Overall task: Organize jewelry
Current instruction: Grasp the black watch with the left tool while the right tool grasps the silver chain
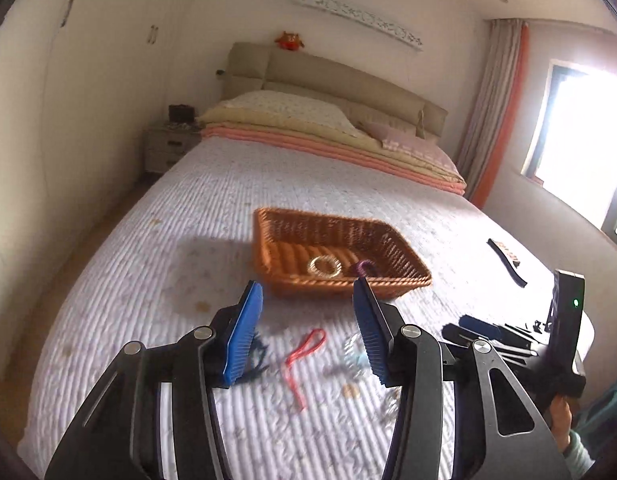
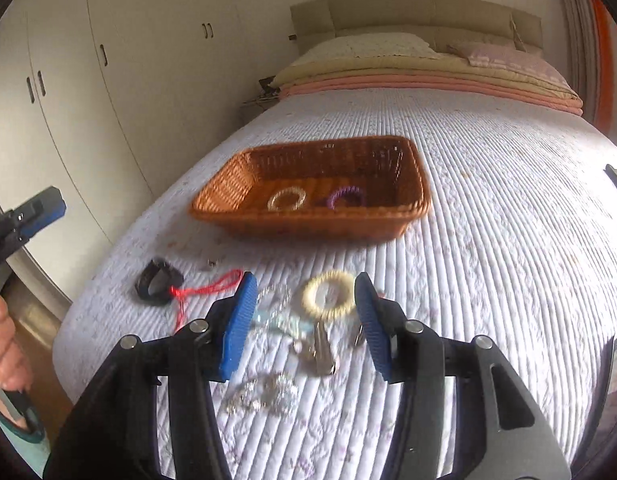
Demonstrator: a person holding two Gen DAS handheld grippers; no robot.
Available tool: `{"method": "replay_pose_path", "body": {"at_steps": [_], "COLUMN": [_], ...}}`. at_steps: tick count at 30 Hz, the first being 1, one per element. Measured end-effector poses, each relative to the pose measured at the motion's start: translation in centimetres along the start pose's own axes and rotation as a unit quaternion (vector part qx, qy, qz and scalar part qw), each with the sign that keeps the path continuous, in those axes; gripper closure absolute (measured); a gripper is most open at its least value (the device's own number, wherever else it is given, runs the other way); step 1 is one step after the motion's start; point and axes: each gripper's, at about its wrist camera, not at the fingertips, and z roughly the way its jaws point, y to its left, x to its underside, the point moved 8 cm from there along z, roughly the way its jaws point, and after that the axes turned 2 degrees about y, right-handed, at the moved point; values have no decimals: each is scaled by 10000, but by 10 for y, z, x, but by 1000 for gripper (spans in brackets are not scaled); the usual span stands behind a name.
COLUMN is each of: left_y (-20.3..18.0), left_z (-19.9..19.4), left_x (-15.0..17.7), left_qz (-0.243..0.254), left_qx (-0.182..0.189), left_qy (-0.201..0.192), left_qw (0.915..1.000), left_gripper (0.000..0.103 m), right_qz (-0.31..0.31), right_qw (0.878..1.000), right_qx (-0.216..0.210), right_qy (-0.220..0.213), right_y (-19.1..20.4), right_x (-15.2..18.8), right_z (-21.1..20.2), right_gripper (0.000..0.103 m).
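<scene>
A bed with a white quilted cover [image 2: 488,240] fills a bedroom with cream wardrobes [image 2: 108,80] at nine o'clock and a beige padded headboard [image 2: 428,12] at twelve. The rectangular brown wicker basket [image 2: 308,224] lies long axis crosswise, holding a pale beaded bracelet [image 2: 286,199] and a purple coiled one [image 2: 345,196]. At six o'clock of it lie a cream beaded bracelet [image 2: 328,294], a red cord [image 2: 212,286] and a black band [image 2: 156,282]. The left gripper [image 1: 308,330] and right gripper [image 2: 304,320] both hover with jaws apart, holding nothing.

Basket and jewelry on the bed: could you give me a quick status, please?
Both jaws open, empty. Basket holds two bracelets. Cream bracelet, red cord on the bed. Nothing blocking.
</scene>
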Motion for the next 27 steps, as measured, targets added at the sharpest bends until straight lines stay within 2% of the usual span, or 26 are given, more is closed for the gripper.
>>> {"method": "replay_pose_path", "body": {"at_steps": [6, 12, 15, 17, 19, 24, 25, 26, 27], "left_y": [61, 103, 109, 112, 111, 112, 112, 110, 109], "left_z": [36, 74, 85, 91, 94, 105, 107, 109, 111], "left_x": [33, 58, 64, 67, 70, 73, 75, 76, 77], "left_qz": [-473, -921, -943, -925, -912, -912, -913, -901, -866], "left_qx": [-444, -600, -649, -667, -644, -624, -621, -622, -641], "left_qy": [622, 1047, 1164, 1240, 1286, 1353, 1374, 1389, 1407], "left_qw": [9960, 9884, 9866, 9857, 9854, 9846, 9844, 9842, 9842], "left_gripper": [57, 57, 58, 59, 59, 59, 59, 59, 59], "right_qz": [-70, -56, -89, -106, -198, -531, -596, -644, -677], "right_qw": [9996, 9980, 9972, 9965, 9958, 9934, 9930, 9928, 9928], "right_qx": [50, -7, -13, -33, 49, 350, 392, 385, 382], "right_qy": [270, 628, 743, 833, 888, 957, 940, 928, 912], "right_y": [8, 7, 10, 13, 15, 22, 23, 24, 26], "right_x": [41, 67, 76, 79, 81, 82, 83, 83, 83], "right_z": [11, 25, 32, 39, 44, 52, 52, 52, 52], "right_gripper": [55, 56, 57, 66, 70, 70, 72, 81, 83]}}
